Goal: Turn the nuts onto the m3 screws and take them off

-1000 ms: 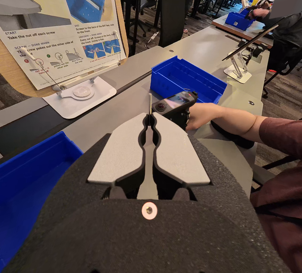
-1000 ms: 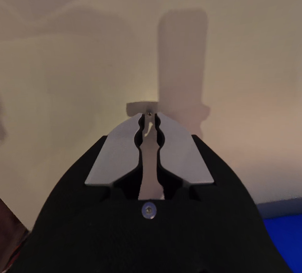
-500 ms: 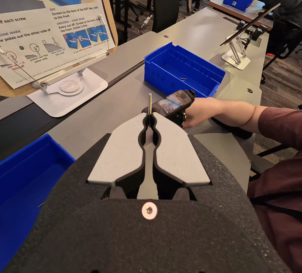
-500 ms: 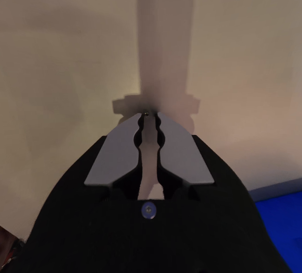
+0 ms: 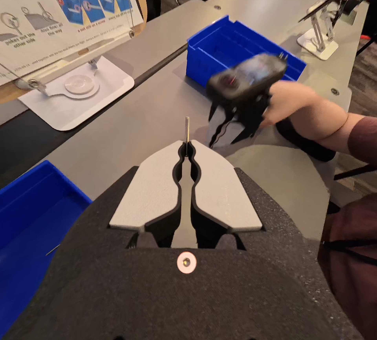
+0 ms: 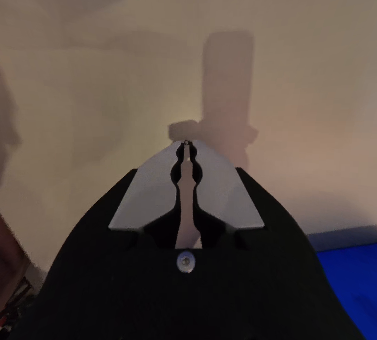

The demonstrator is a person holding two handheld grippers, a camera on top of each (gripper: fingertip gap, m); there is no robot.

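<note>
A thin m3 screw (image 5: 187, 130) stands upright from the tips of my left gripper (image 5: 186, 143), its jaws closed on the lower shank above the grey table (image 5: 142, 118). My right gripper (image 6: 186, 142), pointed down at the tabletop, is pinched nearly closed on a tiny dark speck I take for a nut (image 6: 186, 142). The two grippers are apart in the left view, the right one motion-blurred, so I judge a tilted approach could cross-thread or drop the nut.

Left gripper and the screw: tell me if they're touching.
Touching. The left wrist view shows the left gripper closed on the lower end of the screw, whose shaft stands up from between the fingertips.
</note>
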